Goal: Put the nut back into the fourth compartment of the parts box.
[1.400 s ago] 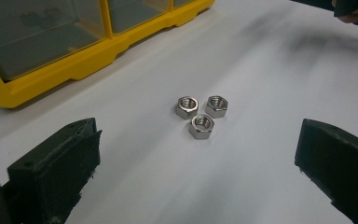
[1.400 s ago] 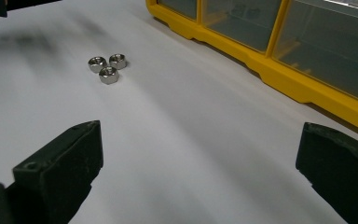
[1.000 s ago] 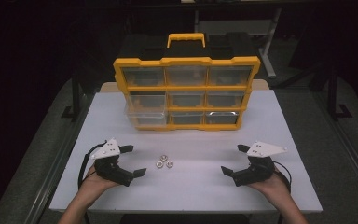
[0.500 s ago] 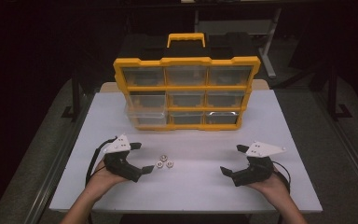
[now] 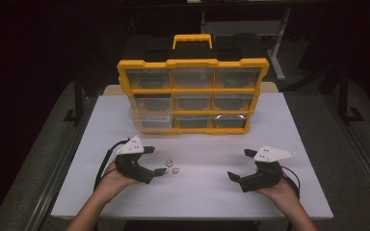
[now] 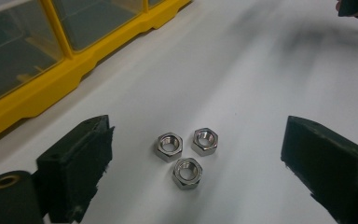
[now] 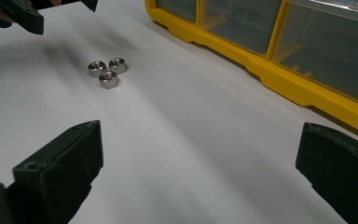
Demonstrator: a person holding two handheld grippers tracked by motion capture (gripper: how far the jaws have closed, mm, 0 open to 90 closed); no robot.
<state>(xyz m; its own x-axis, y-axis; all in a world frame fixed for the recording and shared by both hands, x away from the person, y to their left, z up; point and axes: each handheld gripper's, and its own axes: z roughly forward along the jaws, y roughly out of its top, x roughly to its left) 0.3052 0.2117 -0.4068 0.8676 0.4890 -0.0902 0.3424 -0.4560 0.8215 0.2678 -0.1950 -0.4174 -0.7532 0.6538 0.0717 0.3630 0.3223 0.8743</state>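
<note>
Three steel hex nuts (image 5: 172,166) lie in a tight cluster on the white table (image 5: 202,192), left of centre. My left gripper (image 5: 155,161) is open just left of them, its jaws pointing at the cluster. In the left gripper view the nuts (image 6: 187,154) sit on the table between and just beyond the two wide-apart jaws of the left gripper (image 6: 196,126), touching neither. My right gripper (image 5: 239,164) rests open near the front right with nothing in it. In the right gripper view the right gripper (image 7: 201,133) faces the nuts (image 7: 107,72) from farther off.
A yellow organizer (image 5: 192,96) with clear drawers and a handle stands upright at the back centre of the table. Its lower-left drawer (image 5: 147,122) looks pulled out slightly. Dark floor and metal frames surround the table.
My left gripper has slid right and forward, up to the nuts. The right gripper has barely moved.
</note>
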